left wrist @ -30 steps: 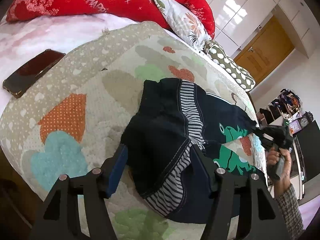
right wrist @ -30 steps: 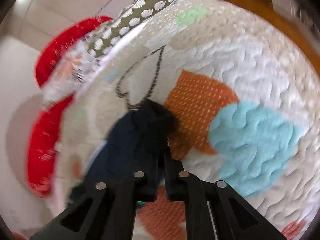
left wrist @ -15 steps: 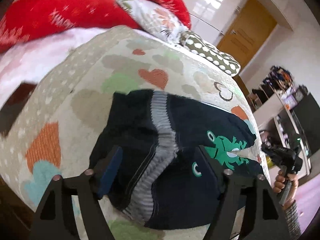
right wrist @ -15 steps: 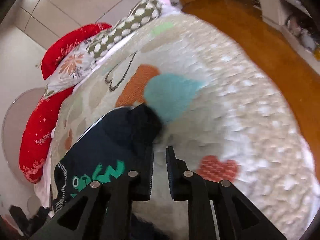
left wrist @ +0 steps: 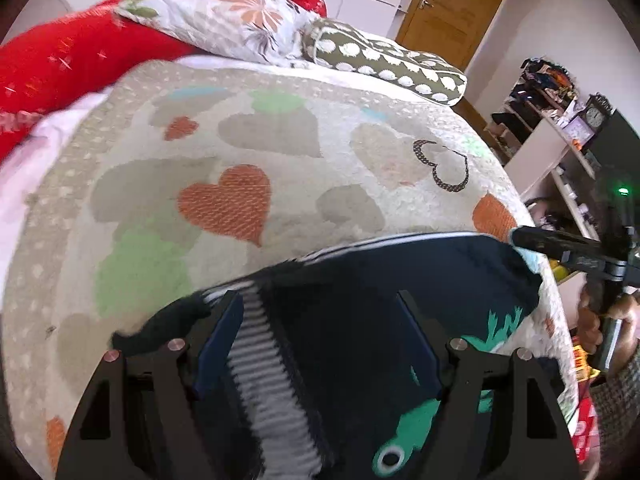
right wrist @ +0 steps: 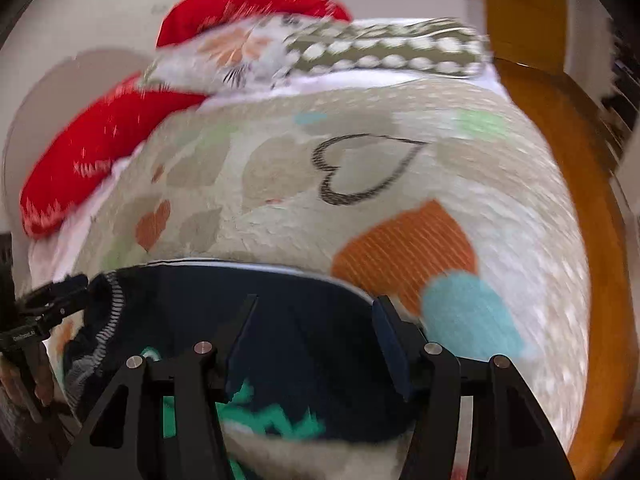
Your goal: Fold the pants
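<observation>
Pants (left wrist: 384, 292), dark navy with a striped waistband and green frog print, lie spread on the bed (left wrist: 248, 136) near its foot edge. I have both claws wide and holding nothing: left claw (left wrist: 320, 344) over the waistband, right claw (right wrist: 316, 340) over the leg end. I judge we're between folds; next I must close on both ends and bring one over the other.

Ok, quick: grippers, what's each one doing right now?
Left gripper: open, over the pants, gripping nothing.
Right gripper: open, over the pants, holding nothing.
</observation>
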`<state>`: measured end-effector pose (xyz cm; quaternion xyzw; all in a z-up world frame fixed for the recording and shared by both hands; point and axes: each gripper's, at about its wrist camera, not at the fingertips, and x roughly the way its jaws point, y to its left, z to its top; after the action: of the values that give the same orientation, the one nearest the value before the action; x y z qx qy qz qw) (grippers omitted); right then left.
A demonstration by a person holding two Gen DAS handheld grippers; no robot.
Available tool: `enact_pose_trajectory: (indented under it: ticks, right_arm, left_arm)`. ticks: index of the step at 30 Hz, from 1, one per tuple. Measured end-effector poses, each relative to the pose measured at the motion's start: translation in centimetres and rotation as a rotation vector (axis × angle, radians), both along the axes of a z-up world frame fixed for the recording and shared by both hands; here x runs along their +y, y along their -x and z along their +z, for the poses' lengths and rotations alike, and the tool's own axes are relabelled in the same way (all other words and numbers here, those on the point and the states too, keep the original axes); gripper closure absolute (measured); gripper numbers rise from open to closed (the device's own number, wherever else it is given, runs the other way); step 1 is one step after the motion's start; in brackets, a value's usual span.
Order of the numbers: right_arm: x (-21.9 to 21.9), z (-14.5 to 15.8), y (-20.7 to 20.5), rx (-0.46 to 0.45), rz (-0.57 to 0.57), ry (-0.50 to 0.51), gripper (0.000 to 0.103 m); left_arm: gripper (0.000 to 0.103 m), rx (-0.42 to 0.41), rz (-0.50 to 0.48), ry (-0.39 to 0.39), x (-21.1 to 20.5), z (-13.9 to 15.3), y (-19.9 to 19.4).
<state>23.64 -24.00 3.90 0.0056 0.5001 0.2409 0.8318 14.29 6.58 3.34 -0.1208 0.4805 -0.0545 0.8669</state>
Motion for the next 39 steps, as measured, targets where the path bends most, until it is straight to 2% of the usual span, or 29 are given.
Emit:
enact_pose_trajectory:
  ticks: [2,5,8,12,13,14,15,17,19,23,28,33,36,39]
  right_arm:
    - [1.5,-1.1,-1.5,0.025,0.041,0.041,0.042]
    - [2.8,-3.1,-3.4,0.077,0.097,0.060,0.042]
    - [3.2,-5.1,-4.8,0.138,0.111,0.055,0.042]
    - [2.4,-5.7,-4.9,0.185,0.123,-0.045,0.038]
    - [2.3,-5.8,-4.7,0.199,0.131,-0.054,0.040]
    - [2.3,-5.9,-4.4,0.200,0.140,-0.050,0.044]
    - [2.5,-6.0,-4.0,0.184,0.147,-0.023,0.062]
    - [2.7,-6.3,-3.5,0.189,0.155,-0.006,0.091]
    - [2.7,-6.4,-3.1,0.195,0.154,-0.014,0.097]
    - [2.6,-5.0,-2.2,0.154,0.124,-0.010,0.098]
    - [2.0,-1.1,0.9,0.071,0.112,-0.021,0.098]
    - [1.6,2.0,6.4,-0.014,0.127,-0.021,0.098]
    - [1.3,3.0,10.4,-0.048,0.148,-0.026,0.098]
    - [1.4,2.9,14.5,-0.064,0.171,-0.031,0.098]
  left_arm:
    - [0.028,0.022,-0.029,0.062,0.5,-1.1,-1.7]
    - [0.028,0.101,-0.104,0.123,0.8,-3.4,-4.6]
    - [0.028,0.134,-0.134,0.059,1.0,-5.1,-6.4]
    - [0.026,0.139,-0.202,0.121,1.2,-5.5,-6.7]
    - [0.026,0.145,-0.238,0.117,0.8,-5.5,-6.4]
    - [0.030,0.152,-0.258,0.075,0.2,-5.5,-6.1]
    - [0.036,0.158,-0.270,0.012,-0.5,-5.5,-5.9]
    - [0.079,0.154,-0.292,-0.102,-1.7,-5.4,-5.2]
    - [0.096,0.139,-0.297,-0.101,-2.0,-4.9,-4.6]
    - [0.096,0.062,-0.251,-0.098,-1.9,-2.4,-2.3]
    - [0.096,-0.042,-0.219,-0.085,-2.0,1.4,2.8]
    - [0.096,-0.129,-0.186,-0.075,-2.0,4.2,8.1]
    - [0.096,-0.187,-0.167,-0.129,-2.8,5.3,12.6]
    - [0.096,-0.215,-0.145,-0.161,-3.3,4.9,16.2]
